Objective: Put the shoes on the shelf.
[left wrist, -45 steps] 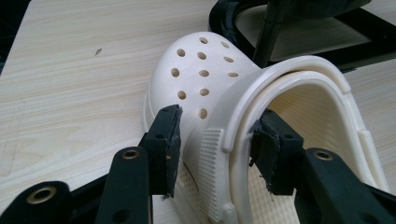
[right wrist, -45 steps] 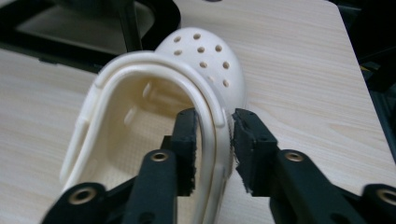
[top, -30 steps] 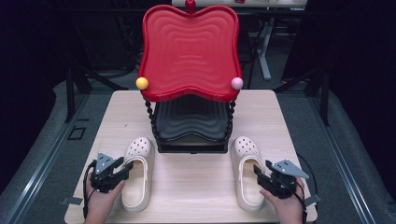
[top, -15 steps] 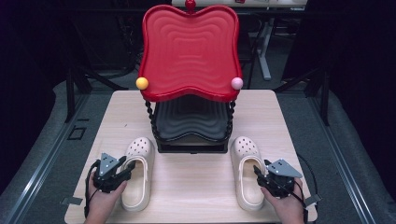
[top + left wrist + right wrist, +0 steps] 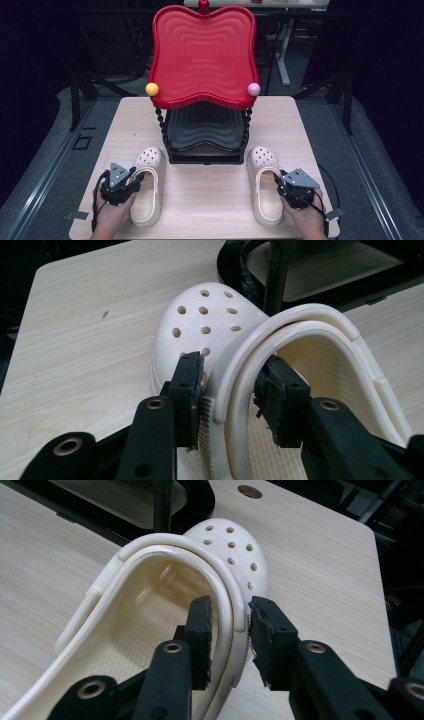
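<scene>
Two cream clogs lie toes-away on the wooden table [image 5: 210, 210]. The left clog [image 5: 147, 200] [image 5: 205, 325] has its outer side wall and folded strap between the pads of my left gripper [image 5: 134, 176] [image 5: 230, 390]. One pad sits outside the wall, the other inside, both touching it. My right gripper [image 5: 278, 179] [image 5: 231, 625] straddles the outer wall of the right clog [image 5: 265, 200] [image 5: 235, 550] the same way. The jaws of both have just been closing on those walls. Both clogs rest flat on the table.
A two-tier stand rises behind the clogs: a red wavy tray [image 5: 202, 55] on top, a black tray [image 5: 205, 131] below, on twisted black posts. A yellow ball [image 5: 152, 89] and a pink ball [image 5: 254, 89] cap its corners. Dark floor surrounds the table.
Both grippers' jaws have narrowed around the clogs' side walls. The hands and the clogs stay where they were.
</scene>
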The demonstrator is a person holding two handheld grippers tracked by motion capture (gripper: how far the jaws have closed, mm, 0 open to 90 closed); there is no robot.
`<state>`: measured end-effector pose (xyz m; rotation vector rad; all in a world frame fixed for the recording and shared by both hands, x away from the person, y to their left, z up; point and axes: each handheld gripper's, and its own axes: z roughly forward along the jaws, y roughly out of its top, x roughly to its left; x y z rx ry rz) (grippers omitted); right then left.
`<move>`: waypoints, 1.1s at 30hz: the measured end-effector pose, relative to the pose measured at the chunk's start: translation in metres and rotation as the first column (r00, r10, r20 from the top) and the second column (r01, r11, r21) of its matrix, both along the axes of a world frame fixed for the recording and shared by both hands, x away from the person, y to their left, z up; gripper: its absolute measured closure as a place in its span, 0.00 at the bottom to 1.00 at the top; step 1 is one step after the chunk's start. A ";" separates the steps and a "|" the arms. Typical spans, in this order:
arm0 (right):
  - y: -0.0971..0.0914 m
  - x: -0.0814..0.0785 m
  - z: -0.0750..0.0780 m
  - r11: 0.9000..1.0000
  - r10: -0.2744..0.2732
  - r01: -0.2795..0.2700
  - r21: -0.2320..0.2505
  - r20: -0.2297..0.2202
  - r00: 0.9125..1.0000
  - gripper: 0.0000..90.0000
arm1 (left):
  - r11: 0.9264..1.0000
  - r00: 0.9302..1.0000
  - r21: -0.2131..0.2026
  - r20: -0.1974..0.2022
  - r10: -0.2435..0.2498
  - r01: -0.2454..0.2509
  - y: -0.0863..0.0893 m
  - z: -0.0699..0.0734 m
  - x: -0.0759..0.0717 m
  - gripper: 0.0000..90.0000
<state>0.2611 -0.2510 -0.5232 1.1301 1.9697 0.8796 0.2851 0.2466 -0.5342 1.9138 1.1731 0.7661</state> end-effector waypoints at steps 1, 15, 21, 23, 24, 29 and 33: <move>0.000 0.000 0.000 1.000 -0.001 0.001 -0.003 0.003 1.000 0.80 | 1.000 1.000 0.002 0.001 -0.001 0.001 0.000 0.000 0.000 0.70; 0.000 0.005 -0.005 1.000 -0.011 0.011 -0.011 -0.017 1.000 0.78 | 0.999 1.000 0.039 0.007 0.005 -0.005 -0.004 0.002 -0.002 0.72; 0.002 0.004 -0.005 1.000 -0.001 0.001 -0.029 0.001 1.000 0.77 | 0.999 1.000 0.034 0.012 0.015 -0.015 0.000 0.003 -0.008 0.71; 0.003 0.005 -0.006 0.999 -0.003 0.003 -0.033 0.000 1.000 0.77 | 1.000 1.000 0.022 0.000 0.018 -0.018 0.003 0.002 -0.008 0.73; 0.002 0.005 -0.006 0.999 -0.006 0.006 -0.035 0.000 1.000 0.79 | 1.000 1.000 0.012 -0.005 0.015 -0.014 0.004 0.002 -0.007 0.74; 0.001 0.006 -0.004 1.000 -0.017 0.017 -0.016 -0.018 1.000 0.82 | 1.000 1.000 0.013 -0.012 0.014 -0.013 0.003 0.002 -0.006 0.78; 0.001 0.006 -0.003 1.000 -0.026 0.026 -0.004 -0.032 0.999 0.82 | 1.000 1.000 0.021 -0.014 0.013 -0.013 0.002 0.003 -0.005 0.79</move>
